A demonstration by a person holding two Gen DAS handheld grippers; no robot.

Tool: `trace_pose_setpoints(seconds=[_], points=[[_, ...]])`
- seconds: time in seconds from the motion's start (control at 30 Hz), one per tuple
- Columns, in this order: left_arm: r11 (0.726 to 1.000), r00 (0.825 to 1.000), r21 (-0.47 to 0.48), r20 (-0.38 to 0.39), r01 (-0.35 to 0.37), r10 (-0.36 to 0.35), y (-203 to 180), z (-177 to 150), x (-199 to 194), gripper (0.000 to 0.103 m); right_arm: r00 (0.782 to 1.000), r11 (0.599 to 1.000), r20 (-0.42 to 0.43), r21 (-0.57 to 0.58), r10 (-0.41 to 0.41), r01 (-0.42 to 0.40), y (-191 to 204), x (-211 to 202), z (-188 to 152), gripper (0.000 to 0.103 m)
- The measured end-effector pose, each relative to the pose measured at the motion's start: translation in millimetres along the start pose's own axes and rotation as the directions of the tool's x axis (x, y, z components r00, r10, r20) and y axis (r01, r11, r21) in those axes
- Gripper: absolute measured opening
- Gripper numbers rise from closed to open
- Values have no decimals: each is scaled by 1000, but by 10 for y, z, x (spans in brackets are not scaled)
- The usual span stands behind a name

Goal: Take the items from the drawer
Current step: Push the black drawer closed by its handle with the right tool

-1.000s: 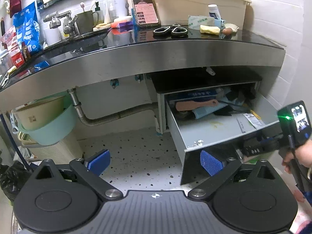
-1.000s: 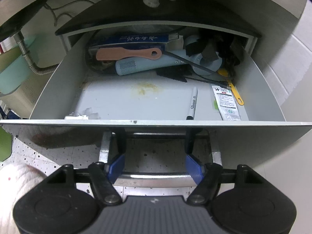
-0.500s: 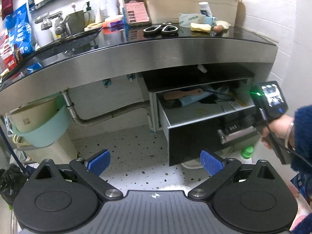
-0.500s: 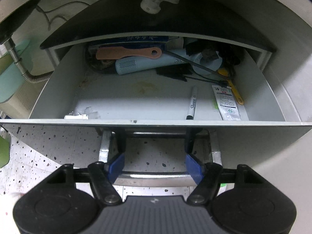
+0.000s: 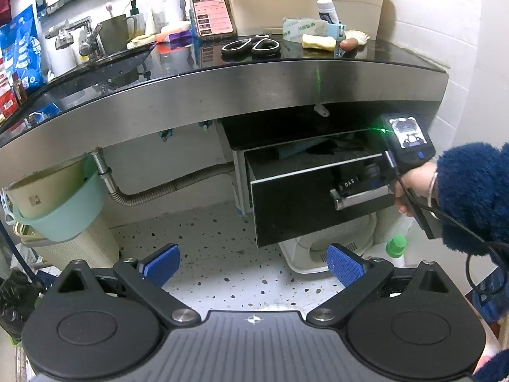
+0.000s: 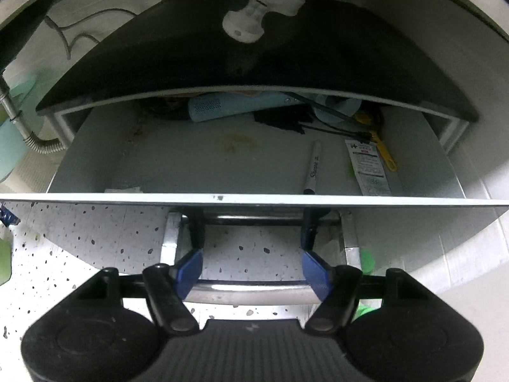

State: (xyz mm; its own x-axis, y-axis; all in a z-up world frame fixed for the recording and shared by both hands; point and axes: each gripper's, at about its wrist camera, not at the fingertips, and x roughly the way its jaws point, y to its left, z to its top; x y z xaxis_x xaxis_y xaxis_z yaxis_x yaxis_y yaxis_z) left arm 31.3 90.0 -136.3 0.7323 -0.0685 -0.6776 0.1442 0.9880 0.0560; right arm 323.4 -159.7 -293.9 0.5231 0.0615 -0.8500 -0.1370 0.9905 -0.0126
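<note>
Blue-padded fingers of our right gripper [image 6: 251,265] sit astride the drawer's chrome bar handle [image 6: 251,293], jaws apart, pads not pressing it. Our left gripper [image 5: 253,262] gapes wide over speckled floor [image 5: 222,242]. Inside the half-open grey metal drawer [image 6: 254,198] we see a black marker pen [image 6: 312,168], a white sachet [image 6: 369,167] and a pale blue speaker [image 6: 235,105].

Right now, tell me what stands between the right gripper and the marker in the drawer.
The drawer's front panel does: the right gripper is low outside it, at the handle, while the marker lies just behind it on the drawer floor. Nothing visible covers the marker from above; the black top overhangs only the rear items.
</note>
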Motion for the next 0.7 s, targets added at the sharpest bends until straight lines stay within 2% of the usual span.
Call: trace_pose_setpoints(seconds=[0.5, 0.6, 0.7], points=[[1000, 1000, 8, -30, 0, 0, -24, 87, 72, 100, 1000, 1000, 5, 1, 4, -4, -42, 176, 331, 70], [1000, 999, 5, -38, -1, 2, -21, 98, 94, 100, 1000, 1000, 9, 0, 8, -8, -66, 146, 163, 70], [1000, 998, -22, -54, 22, -23, 10, 119, 117, 100, 1000, 1000, 11, -1, 8, -8, -78, 183, 200, 70]])
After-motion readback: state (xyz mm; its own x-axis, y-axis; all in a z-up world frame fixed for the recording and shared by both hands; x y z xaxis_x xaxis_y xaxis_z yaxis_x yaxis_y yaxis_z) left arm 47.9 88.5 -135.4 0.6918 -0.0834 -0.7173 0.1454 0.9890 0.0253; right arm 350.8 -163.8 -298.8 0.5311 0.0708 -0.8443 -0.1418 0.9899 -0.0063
